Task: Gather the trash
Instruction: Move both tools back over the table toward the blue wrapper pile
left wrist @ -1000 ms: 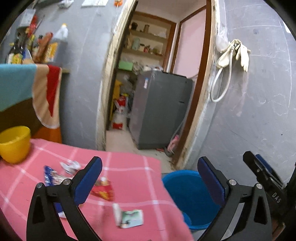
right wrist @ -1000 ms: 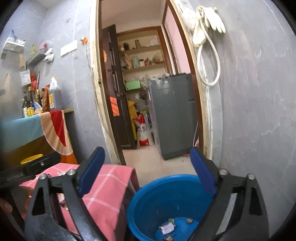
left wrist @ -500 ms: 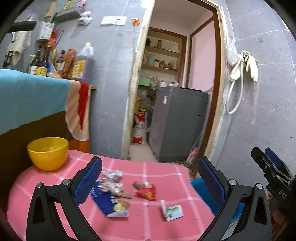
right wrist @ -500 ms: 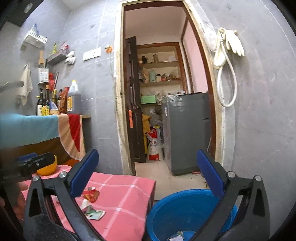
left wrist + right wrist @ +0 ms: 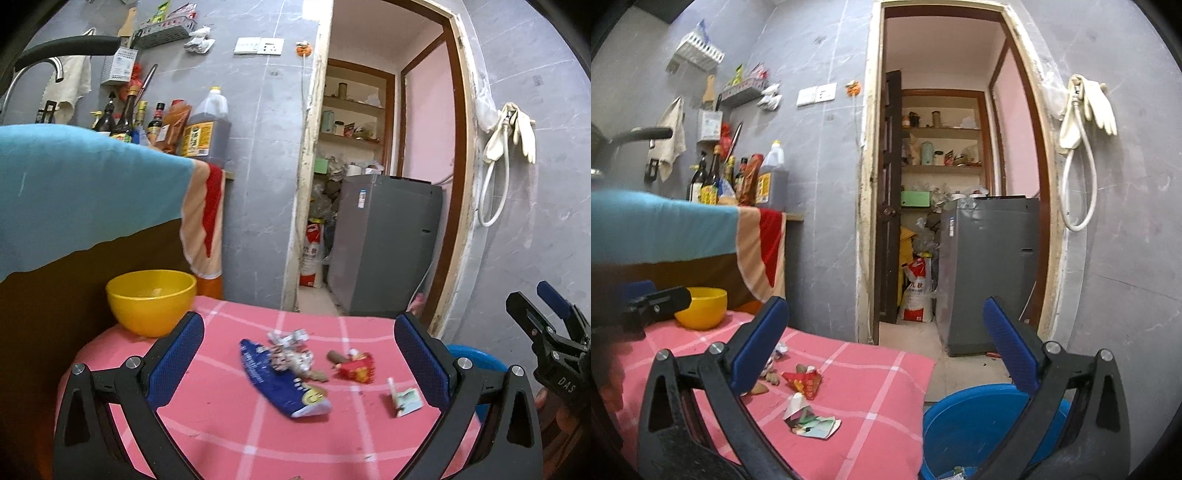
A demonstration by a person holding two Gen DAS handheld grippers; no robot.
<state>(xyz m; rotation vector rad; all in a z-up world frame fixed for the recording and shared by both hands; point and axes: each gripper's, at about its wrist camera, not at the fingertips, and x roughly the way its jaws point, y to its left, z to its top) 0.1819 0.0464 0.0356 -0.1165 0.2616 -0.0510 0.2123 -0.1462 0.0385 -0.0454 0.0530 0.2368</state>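
I see both my hand-held grippers, left [image 5: 297, 363] and right [image 5: 882, 341], wide open and empty, blue snack wrapper [image 5: 280, 384] near yellow bowl [image 5: 150, 301] on the desk [image 5: 207, 435], blue bucket [image 5: 975, 421] beside the desk.

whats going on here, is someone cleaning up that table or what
A person with a gripper in each hand is clearing wrappers off the pink checked table into the blue bin beside it. Both the left gripper and the right gripper are open and empty, facing the table. A blue wrapper, a red wrapper, a crumpled silver wrapper and a pale torn packet lie on the cloth. A yellow bowl sits at the far corner.
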